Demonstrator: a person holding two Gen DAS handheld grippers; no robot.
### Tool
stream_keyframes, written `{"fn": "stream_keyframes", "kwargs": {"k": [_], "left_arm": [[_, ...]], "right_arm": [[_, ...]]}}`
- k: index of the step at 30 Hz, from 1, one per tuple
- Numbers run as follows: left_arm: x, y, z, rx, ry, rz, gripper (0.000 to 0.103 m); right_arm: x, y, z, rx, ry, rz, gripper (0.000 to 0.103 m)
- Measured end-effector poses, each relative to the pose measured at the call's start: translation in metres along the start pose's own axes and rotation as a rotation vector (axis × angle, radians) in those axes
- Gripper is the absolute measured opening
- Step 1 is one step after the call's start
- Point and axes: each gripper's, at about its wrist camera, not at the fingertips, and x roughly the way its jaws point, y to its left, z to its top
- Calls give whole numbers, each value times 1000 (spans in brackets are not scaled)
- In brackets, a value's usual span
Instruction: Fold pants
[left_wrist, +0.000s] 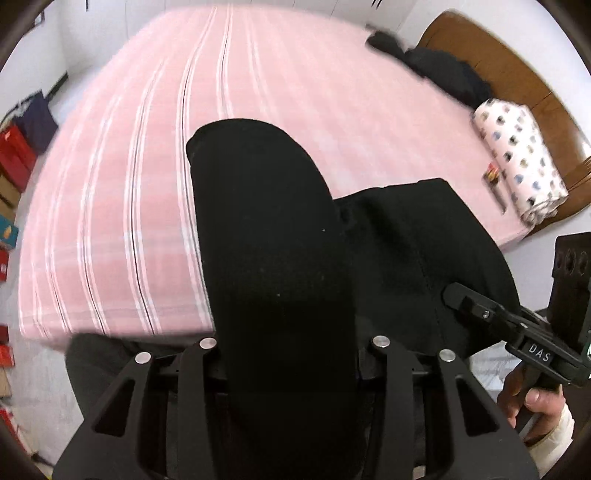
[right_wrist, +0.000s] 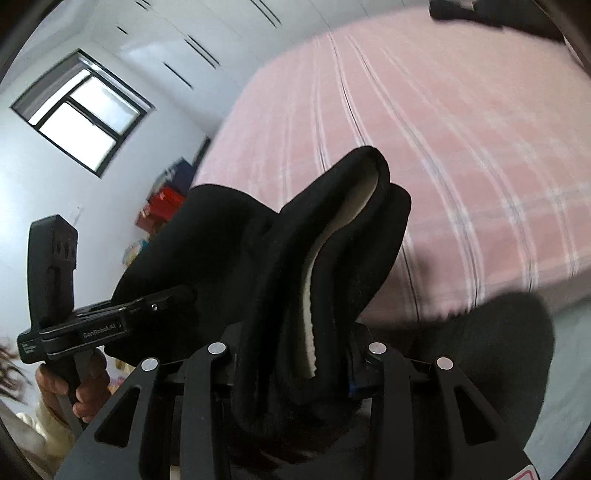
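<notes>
I'm gripping pants (left_wrist: 280, 258) in both grippers, lifting over near edge of bed (left_wrist: 122, 192). Left gripper (left_wrist: 291, 354) clamping one bunched end, right gripper (right_wrist: 295, 354) clamping other, white lining showing. Pants spanning between grippers, bed ahead of both.

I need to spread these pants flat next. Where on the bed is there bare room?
The pink striped sheet lies bare between the held black pants and the far wall. The headboard side is crowded: dark clothes, a spotted rolled blanket and a small red item.
</notes>
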Motion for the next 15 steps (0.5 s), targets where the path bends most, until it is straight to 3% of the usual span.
{"fn": "stream_keyframes", "kwargs": {"k": [6,8,13,15], "left_arm": [[-50,-11,78,52,-262,-27,40],[-54,-14,119,66,-355,-31,40],[-43,-1,208,91,-512,-12,41],[-19,18,256,67,-569,-42,47]], "right_arm": [[-26,23,88,-94,-203,54,34],[-25,27,124,-126,-257,75,34],[14,24,237,-166,-364,136,36],[44,13,285,-145,-367,163,42]]}}
